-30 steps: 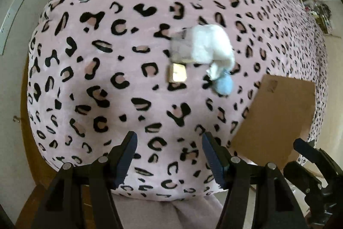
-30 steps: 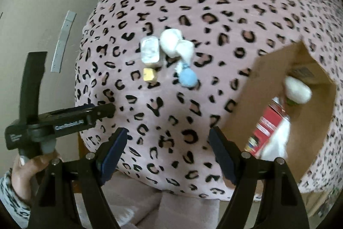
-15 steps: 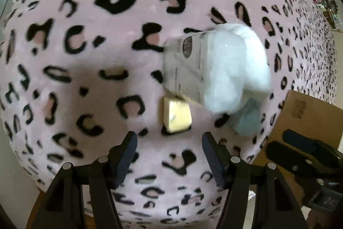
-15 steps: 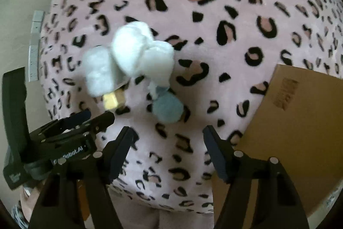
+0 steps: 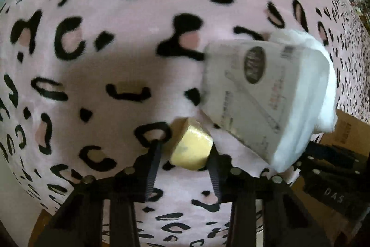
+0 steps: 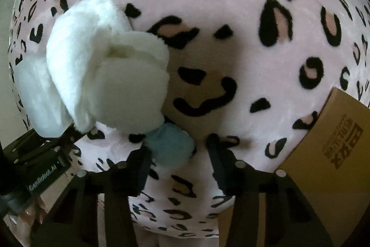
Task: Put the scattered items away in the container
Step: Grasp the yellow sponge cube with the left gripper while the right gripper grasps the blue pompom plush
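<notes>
While you work over the leopard-print blanket (image 5: 97,75), note the cardboard box (image 6: 328,142) at right. Your closing left gripper (image 5: 185,149) clamps the small yellow block (image 5: 192,151), lying corner-up beside the white packet (image 5: 259,98); your right gripper (image 6: 178,149) is closing around the blue pompom (image 6: 171,142), pads not yet pressing.

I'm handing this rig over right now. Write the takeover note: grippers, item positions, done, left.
Left gripper: jaws closing on the small yellow block, which lies on the leopard-print blanket.
Right gripper: jaws closing around the blue pompom of the white plush toy; contact not clear.
White packet lies beside the block, against the plush.
Cardboard box stands at the right.
Done: neither item lifted yet.
Left: box the block, plush and packet.
</notes>
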The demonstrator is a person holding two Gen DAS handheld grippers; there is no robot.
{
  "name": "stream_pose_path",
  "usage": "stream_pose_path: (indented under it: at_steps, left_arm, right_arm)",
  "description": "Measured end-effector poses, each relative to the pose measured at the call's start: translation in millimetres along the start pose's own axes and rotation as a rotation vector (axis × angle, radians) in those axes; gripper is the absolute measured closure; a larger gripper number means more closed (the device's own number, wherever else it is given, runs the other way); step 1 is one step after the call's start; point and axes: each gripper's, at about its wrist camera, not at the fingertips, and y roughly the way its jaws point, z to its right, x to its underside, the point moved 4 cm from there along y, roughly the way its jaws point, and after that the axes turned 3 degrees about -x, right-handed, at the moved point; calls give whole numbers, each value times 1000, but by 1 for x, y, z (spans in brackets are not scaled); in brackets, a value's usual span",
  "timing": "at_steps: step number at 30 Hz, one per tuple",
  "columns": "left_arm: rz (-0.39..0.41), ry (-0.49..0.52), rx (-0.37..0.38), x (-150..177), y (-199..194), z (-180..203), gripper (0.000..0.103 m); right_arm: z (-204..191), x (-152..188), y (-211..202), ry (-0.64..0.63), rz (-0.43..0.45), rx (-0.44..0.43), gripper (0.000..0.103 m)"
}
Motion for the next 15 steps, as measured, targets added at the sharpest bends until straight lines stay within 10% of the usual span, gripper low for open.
stream_pose_path:
  at_steps: [3,15]
  left_arm:
    - [23,19,-9,3,-5,-4,72]
    - [90,60,-18,24,-40,-19,78]
  right_arm:
    - [2,5,-7,-19,0,-34,78]
    - [0,38,-52,-88,82,-72,78]
